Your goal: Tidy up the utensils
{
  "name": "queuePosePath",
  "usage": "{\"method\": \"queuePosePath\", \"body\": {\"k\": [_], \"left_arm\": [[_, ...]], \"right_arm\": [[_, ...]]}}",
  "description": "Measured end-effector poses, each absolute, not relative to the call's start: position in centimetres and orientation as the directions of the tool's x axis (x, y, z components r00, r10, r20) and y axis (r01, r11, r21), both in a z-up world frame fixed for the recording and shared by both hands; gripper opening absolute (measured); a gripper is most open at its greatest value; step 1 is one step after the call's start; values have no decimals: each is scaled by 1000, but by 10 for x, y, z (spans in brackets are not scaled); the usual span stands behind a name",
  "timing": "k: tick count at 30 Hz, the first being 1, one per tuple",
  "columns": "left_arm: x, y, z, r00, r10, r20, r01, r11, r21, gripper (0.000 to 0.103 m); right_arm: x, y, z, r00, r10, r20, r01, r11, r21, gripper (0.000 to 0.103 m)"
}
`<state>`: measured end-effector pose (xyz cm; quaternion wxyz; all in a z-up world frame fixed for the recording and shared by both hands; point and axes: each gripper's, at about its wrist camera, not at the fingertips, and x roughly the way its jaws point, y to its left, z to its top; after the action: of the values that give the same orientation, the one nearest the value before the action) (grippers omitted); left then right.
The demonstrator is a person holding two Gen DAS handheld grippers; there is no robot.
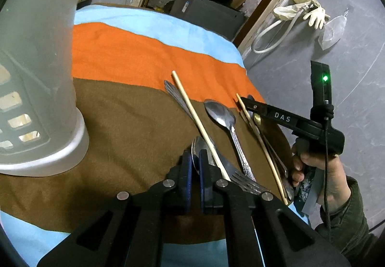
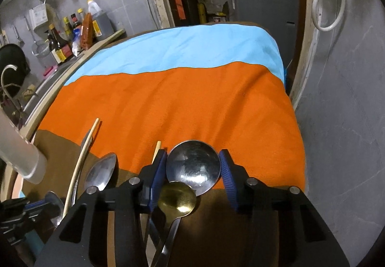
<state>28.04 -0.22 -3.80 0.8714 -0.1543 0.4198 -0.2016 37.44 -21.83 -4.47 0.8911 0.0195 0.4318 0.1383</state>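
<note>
2 claws: left claw (image 1: 195,166) clamped on a shiny steel spoon (image 1: 197,150), right claw (image 2: 193,176) half-open astride a round ladle bowl (image 2: 193,167).

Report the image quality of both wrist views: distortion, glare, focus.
Left wrist view: strong fisheye bending, dark corners; the white holder looms soft and washed-out at close range, while the spoon is sharp. Right wrist view: same curvature; glare streaks on the large round spoon, a bright spot in the brass spoon, and the cloth evenly lit.
</note>
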Motion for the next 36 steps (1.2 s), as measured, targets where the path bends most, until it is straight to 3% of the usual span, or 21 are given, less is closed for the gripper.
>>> {"method": "queuePosePath", "body": {"k": [7,20,36], "left_arm": [[262,-2,-17,666,-440,-603,257,893,-369,1],[236,3,18,817,-353,-455,269,933,-241,0],[215,35,61,894,-317,-317,247,939,-240,0]], "right_arm": [[356,-221,-30,662,289,-691,-243,956,166,41],[309,-200,3,860,244,-448,-282,959,-18,41],[269,-182,40,947,261,-186,-282,955,-94,41]]}}
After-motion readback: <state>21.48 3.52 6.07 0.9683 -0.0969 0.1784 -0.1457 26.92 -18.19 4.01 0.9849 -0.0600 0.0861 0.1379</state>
